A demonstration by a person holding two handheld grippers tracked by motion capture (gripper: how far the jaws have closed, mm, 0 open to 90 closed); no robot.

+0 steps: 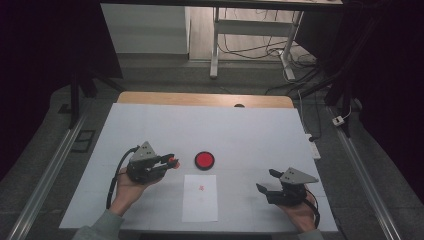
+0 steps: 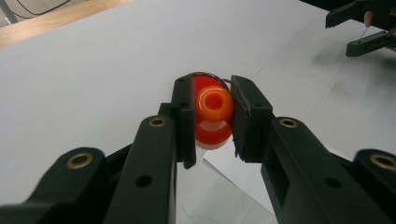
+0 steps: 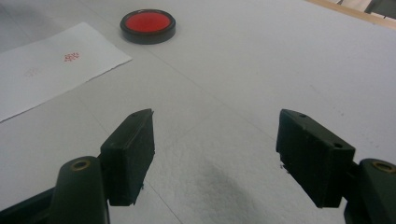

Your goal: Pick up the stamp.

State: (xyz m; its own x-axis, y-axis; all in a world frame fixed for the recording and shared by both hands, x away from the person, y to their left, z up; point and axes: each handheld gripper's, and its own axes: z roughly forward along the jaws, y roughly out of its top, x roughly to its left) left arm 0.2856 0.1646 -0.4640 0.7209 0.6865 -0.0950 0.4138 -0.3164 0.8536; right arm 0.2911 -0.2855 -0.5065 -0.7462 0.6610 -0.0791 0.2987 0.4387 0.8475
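Gripped between the black jaws of the left tool (image 2: 212, 116), an orange-red stamp (image 2: 213, 114) sits close to the lens in the left gripper view: a rounded knob faces the camera with a wider red body behind it, and both pads press on its sides. From the high view, that tool (image 1: 170, 161) is lifted off the white sheet that covers the worktop (image 1: 150, 125), left of the middle and towards the near edge, with the stamp (image 1: 173, 161) at its tip pointing right.

Just to the right of it lies a round black ink pad (image 1: 204, 160) with a red face, flat on the sheet near the middle of the worktop. Nearer the front edge lies a slip of white paper (image 1: 200, 197); it carries a small red mark and, in the right gripper view, a fainter one beside it.

Further right, by the front right corner, the right tool (image 1: 267, 180) rests low with its jaws spread wide and nothing between them; its view looks across bare sheet towards the ink pad (image 3: 147, 24) and the paper (image 3: 56, 65).

Judging by this layout, the step in hand is carrying the stamp to the ink pad. The next move would call for tipping the stamp's face downward, lowering it squarely onto the red pad, then pressing on a bare part of the paper. The right tool could hold the slip steady.
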